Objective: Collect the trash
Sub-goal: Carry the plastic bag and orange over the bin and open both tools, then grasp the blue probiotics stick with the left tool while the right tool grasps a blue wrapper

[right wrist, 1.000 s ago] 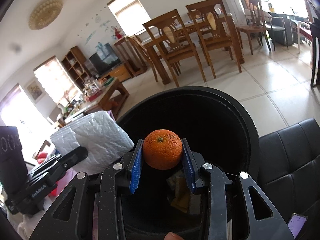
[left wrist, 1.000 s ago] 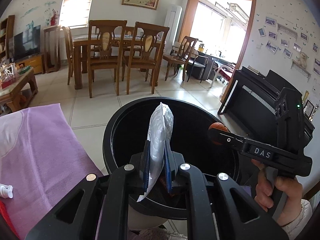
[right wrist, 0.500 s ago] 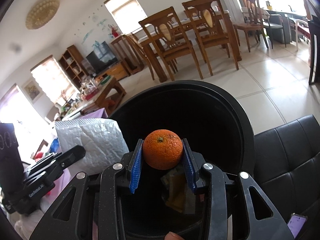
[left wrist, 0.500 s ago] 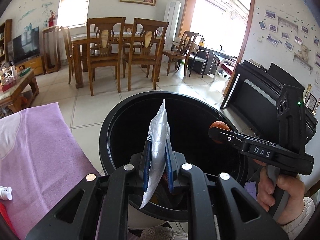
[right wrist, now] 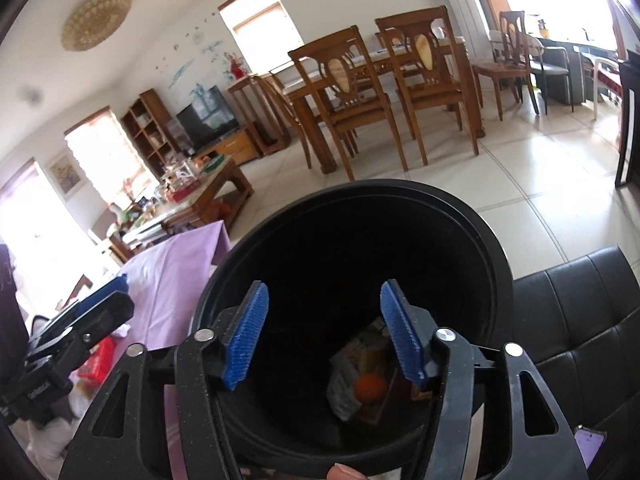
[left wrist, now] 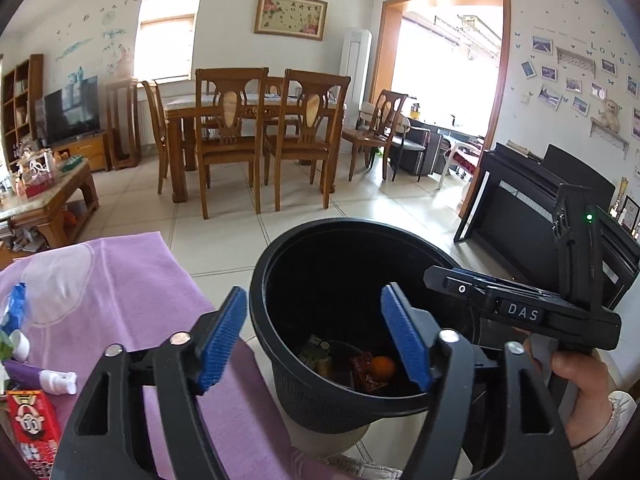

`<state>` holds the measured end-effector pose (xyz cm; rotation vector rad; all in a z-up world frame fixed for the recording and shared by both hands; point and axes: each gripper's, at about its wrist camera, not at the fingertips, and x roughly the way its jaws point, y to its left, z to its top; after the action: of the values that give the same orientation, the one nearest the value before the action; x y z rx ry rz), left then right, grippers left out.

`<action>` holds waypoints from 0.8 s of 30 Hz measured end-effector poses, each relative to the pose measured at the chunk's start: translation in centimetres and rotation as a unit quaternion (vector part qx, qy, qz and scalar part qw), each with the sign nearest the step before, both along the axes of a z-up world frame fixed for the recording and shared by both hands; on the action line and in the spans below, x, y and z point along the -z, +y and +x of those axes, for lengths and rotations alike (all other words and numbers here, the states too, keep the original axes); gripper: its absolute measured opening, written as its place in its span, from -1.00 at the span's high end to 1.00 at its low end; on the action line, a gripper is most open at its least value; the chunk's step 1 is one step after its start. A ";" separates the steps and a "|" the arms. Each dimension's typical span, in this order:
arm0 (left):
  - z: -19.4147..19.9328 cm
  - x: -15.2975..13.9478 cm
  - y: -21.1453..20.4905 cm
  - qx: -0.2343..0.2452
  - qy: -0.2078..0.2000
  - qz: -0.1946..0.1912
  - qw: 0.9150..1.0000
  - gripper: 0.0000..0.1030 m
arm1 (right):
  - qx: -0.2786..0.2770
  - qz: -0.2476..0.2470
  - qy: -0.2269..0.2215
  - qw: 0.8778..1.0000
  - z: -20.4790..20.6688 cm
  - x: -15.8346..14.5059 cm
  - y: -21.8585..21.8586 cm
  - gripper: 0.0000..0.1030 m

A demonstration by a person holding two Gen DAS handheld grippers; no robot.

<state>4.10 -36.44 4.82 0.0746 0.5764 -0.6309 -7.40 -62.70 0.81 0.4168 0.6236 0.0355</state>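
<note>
A black round trash bin point(left wrist: 340, 236) stands on the floor beside a table with a purple cloth point(left wrist: 132, 280); it also shows in the right wrist view point(right wrist: 400, 192). An orange point(left wrist: 383, 367) lies at its bottom among wrappers point(left wrist: 320, 356), also in the right wrist view point(right wrist: 370, 387). My left gripper point(left wrist: 314, 336) is open and empty over the bin's near left rim. My right gripper point(right wrist: 324, 336) is open and empty above the bin's mouth; its body shows in the left wrist view point(left wrist: 520, 312).
On the purple cloth at the left lie a red carton point(left wrist: 32, 428), a white-capped tube point(left wrist: 44, 380) and a blue wrapper point(left wrist: 12, 308). A black leather seat point(right wrist: 580, 320) is right of the bin. A piano point(left wrist: 540, 204) and dining chairs point(left wrist: 228, 140) stand beyond.
Both grippers have opened. The silver bag left the left gripper and the orange left the right gripper; the orange now lies at the bin's bottom. The left gripper shifted left.
</note>
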 end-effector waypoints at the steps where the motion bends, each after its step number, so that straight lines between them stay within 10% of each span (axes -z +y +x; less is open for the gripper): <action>1: -0.3 -0.3 0.5 -0.004 -0.006 -0.002 1.000 -0.53 | -0.003 -0.002 -0.002 1.000 -0.1 -0.2 0.5 -0.26; 15: -1.0 -1.5 12.3 -0.097 -0.032 -0.019 0.995 -0.89 | -0.093 -0.029 -0.016 0.995 3.2 -3.4 13.5 -0.70; 24: 1.7 -0.6 25.3 -0.227 0.004 -0.022 0.974 -0.89 | -0.190 -0.037 -0.005 0.981 6.0 -3.7 25.0 -0.85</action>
<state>5.76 -11.19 5.37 -0.1012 0.5630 -0.1982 -1.41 -37.69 4.55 0.2210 0.6851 0.3778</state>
